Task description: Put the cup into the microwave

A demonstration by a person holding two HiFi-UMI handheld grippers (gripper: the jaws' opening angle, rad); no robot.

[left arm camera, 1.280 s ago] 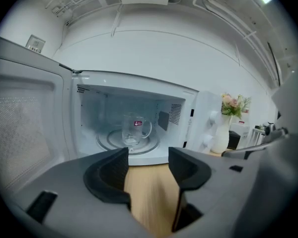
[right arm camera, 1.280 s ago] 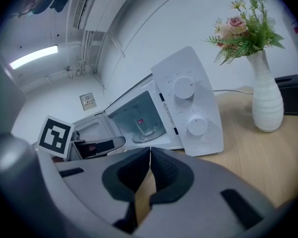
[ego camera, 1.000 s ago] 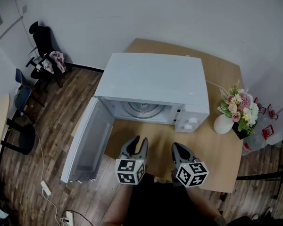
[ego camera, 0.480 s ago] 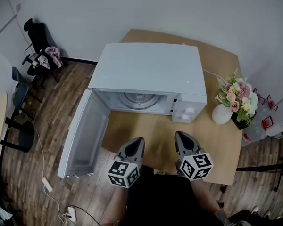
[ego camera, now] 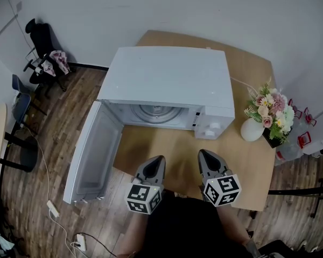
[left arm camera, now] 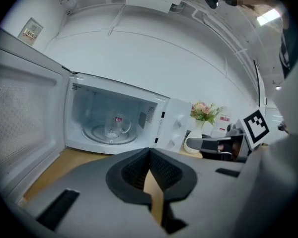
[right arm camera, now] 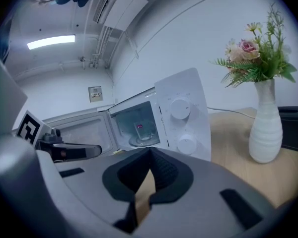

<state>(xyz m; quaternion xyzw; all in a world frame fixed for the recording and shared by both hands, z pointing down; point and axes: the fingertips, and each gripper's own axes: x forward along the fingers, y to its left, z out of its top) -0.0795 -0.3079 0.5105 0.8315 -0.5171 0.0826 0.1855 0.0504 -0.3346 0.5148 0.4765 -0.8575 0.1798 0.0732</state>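
Left gripper view: the cup [left arm camera: 115,126] already sits inside the microwave [left arm camera: 175,118]; its door [left arm camera: 20,113] stands open. The left tool [left arm camera: 150,151] and right tool [right arm camera: 150,151] are pressed together, empty.

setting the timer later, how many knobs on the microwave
2. Both on the front of the microwave: upper knob, lower knob straight below it. None appears hidden.
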